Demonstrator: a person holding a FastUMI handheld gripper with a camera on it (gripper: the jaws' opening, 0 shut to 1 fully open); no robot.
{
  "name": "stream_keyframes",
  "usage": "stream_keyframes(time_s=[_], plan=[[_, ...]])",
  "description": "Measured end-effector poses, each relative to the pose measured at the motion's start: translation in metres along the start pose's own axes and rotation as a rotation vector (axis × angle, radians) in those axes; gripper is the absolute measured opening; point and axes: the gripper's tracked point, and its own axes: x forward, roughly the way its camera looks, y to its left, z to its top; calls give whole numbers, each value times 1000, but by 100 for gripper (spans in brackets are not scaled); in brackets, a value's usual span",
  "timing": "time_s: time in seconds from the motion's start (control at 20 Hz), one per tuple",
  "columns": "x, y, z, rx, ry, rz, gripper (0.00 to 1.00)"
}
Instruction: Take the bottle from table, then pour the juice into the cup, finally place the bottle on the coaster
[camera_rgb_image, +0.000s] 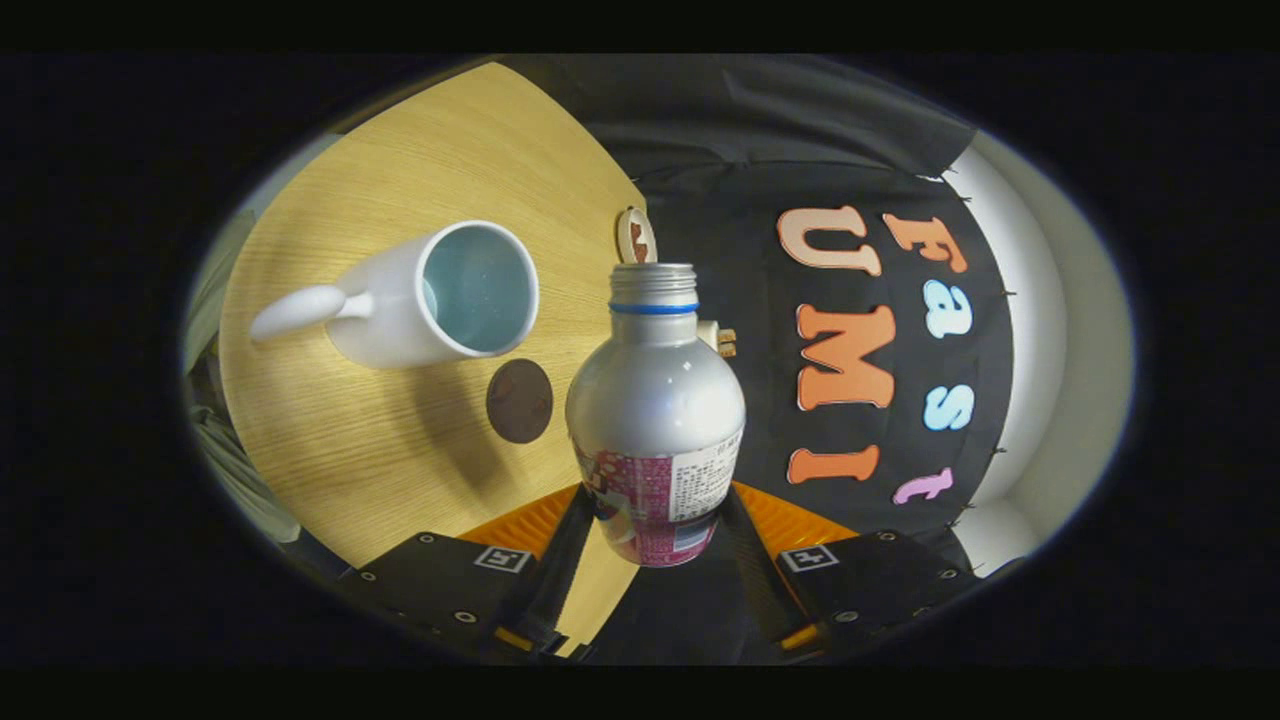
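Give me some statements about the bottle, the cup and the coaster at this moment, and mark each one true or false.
1. The gripper is shut on the bottle. True.
2. The bottle carries a cap. False: its mouth is open, with a blue ring below the thread.
3. The white cup has a handle. True.
4. The bottle stands on the round brown coaster. False: the coaster lies bare on the wooden table, beside the cup.
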Motion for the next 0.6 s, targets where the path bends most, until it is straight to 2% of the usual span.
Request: stream_keyframes(time_s=[0.35,0.6], plan=[[0,-9,5,-130,-8,-11,75],[9,-6,3,-166,-6,-1,75]])
